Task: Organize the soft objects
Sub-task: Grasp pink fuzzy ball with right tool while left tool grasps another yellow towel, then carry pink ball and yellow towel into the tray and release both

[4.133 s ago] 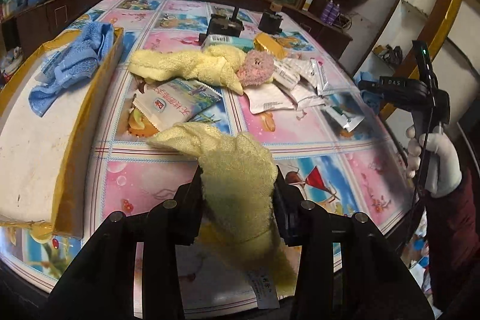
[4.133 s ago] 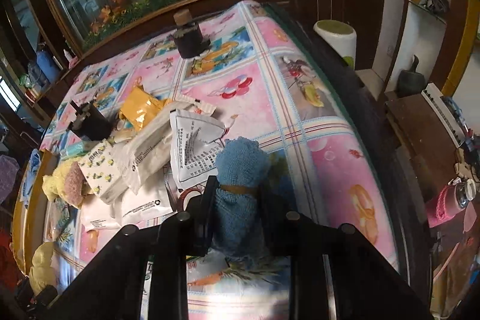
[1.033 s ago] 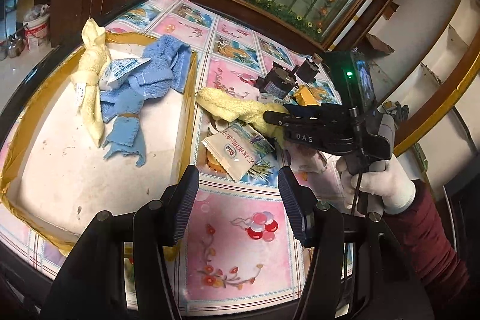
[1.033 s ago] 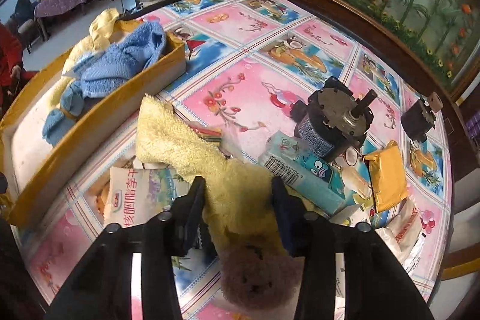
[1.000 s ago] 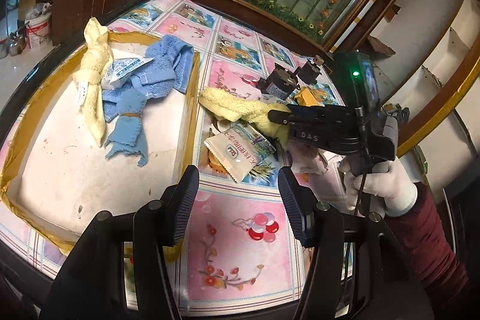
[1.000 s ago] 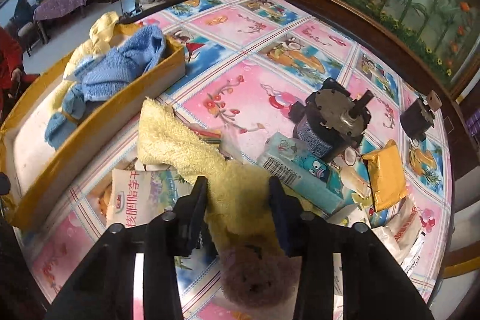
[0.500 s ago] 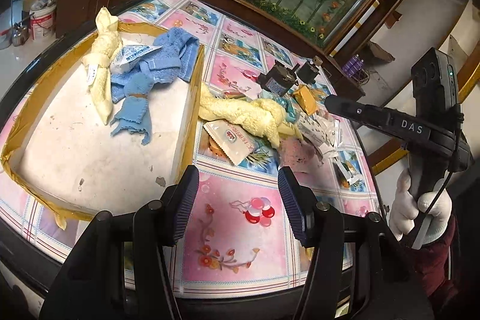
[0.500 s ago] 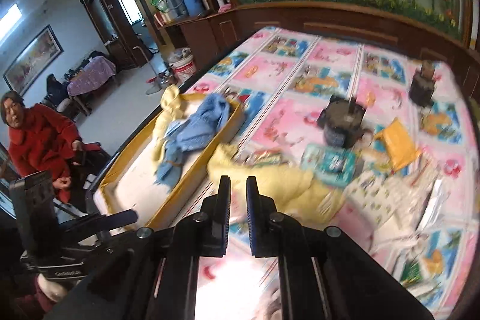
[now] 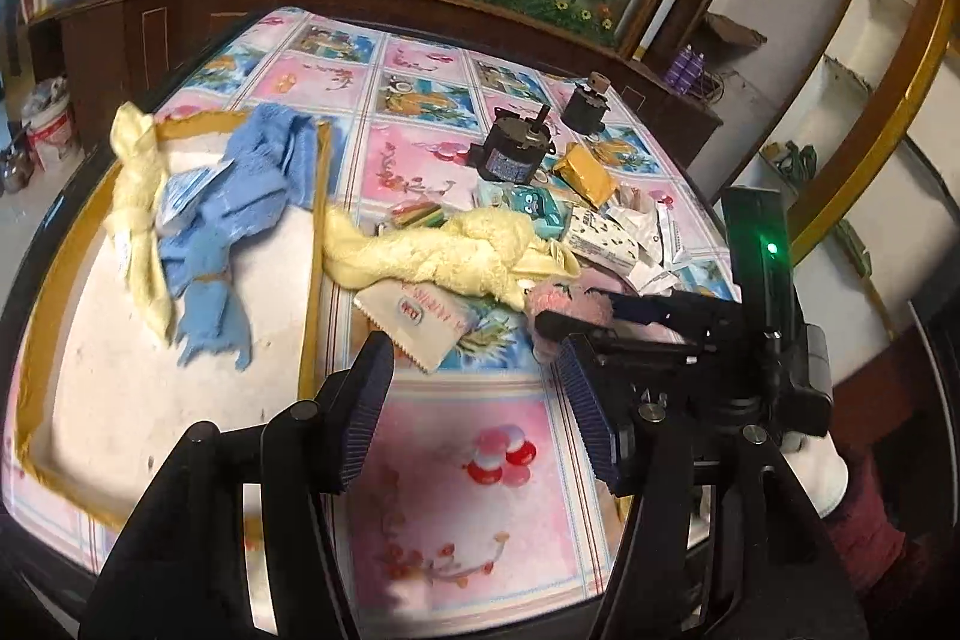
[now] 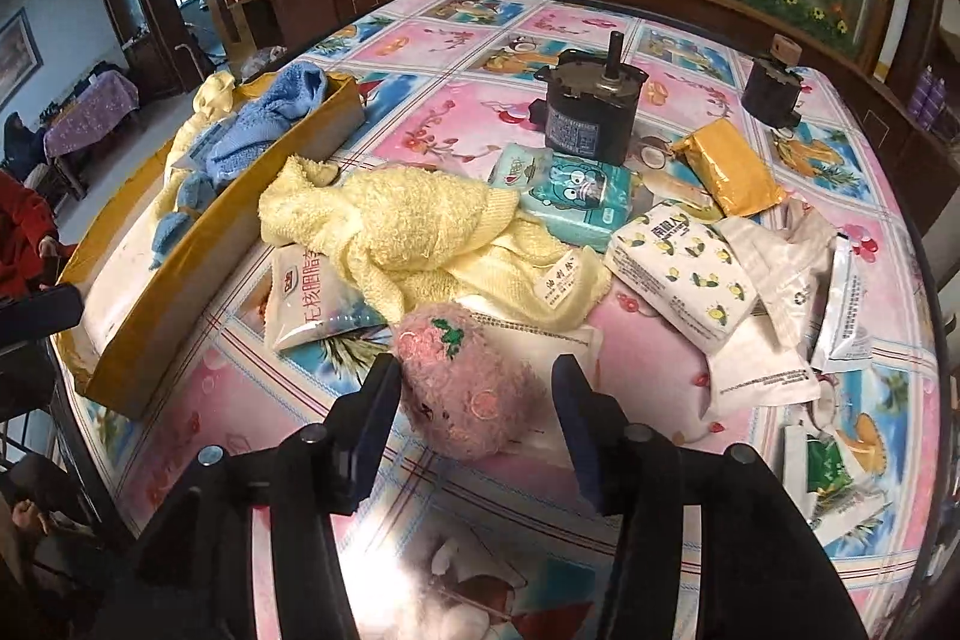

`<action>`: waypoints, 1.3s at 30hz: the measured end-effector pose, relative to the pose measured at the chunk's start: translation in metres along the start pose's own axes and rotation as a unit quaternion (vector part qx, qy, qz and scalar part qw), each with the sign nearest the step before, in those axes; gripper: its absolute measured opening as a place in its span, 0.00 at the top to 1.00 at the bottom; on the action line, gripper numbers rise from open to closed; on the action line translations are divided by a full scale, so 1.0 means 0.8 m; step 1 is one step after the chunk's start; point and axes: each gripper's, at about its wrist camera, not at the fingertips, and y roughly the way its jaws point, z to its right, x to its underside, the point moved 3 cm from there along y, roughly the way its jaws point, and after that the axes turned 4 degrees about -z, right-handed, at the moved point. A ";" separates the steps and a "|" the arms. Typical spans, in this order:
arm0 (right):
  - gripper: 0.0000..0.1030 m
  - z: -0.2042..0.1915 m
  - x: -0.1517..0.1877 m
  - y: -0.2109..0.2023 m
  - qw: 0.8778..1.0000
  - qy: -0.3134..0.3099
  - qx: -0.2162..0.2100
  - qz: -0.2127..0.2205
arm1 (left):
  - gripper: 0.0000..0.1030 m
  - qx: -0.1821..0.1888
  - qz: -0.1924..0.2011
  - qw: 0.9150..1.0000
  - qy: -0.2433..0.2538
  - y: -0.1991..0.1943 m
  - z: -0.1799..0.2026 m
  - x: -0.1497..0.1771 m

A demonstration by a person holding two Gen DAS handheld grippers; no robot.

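Observation:
A pink fuzzy plush (image 10: 468,388) lies on the patterned table between the fingers of my right gripper (image 10: 477,418). Its jaws are opening and the pads stand clear of the plush. In the left wrist view the right gripper (image 9: 579,317) reaches in low from the right around the plush (image 9: 561,299). A yellow towel (image 10: 396,226) (image 9: 432,256) lies crumpled just beyond it. The yellow-rimmed tray (image 9: 315,250) (image 10: 198,244) on the left holds blue towels (image 9: 252,184) and a second yellow towel (image 9: 138,184). My left gripper (image 9: 474,403) hovers over bare table, its jaws opening slightly with nothing between them.
Two black motors (image 10: 588,112) (image 10: 771,91), tissue packs (image 10: 570,196) (image 10: 678,268), a yellow packet (image 10: 726,166), a snack bag (image 10: 306,298) and several white sachets (image 10: 774,280) crowd the table's far and right side. A person in red (image 10: 18,232) sits at the left.
My right gripper let go of the yellow towel, lifted away shut, then dropped back low with its jaws apart around the pink plush. The left gripper shifted sideways; its jaws widened slightly.

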 end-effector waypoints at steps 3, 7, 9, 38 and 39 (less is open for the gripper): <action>0.76 0.000 0.005 0.000 1.000 0.007 -0.029 -0.001 | 0.44 -0.009 -0.009 1.000 0.021 0.033 0.005 -0.029; 0.78 0.012 0.019 -0.022 0.999 0.017 -0.034 0.013 | 0.44 -0.025 -0.035 0.996 0.082 0.081 0.013 -0.054; 0.78 0.026 0.028 -0.038 0.999 0.026 -0.036 0.024 | 0.44 -0.040 -0.048 0.991 0.121 0.104 0.020 -0.062; 0.77 0.025 -0.010 -0.097 0.985 0.080 -0.133 0.082 | 0.61 0.010 0.070 0.997 0.018 0.004 0.016 -0.082; 0.77 0.016 -0.018 -0.086 0.985 0.081 -0.139 0.069 | 0.61 0.011 0.078 0.997 0.012 -0.010 0.011 -0.081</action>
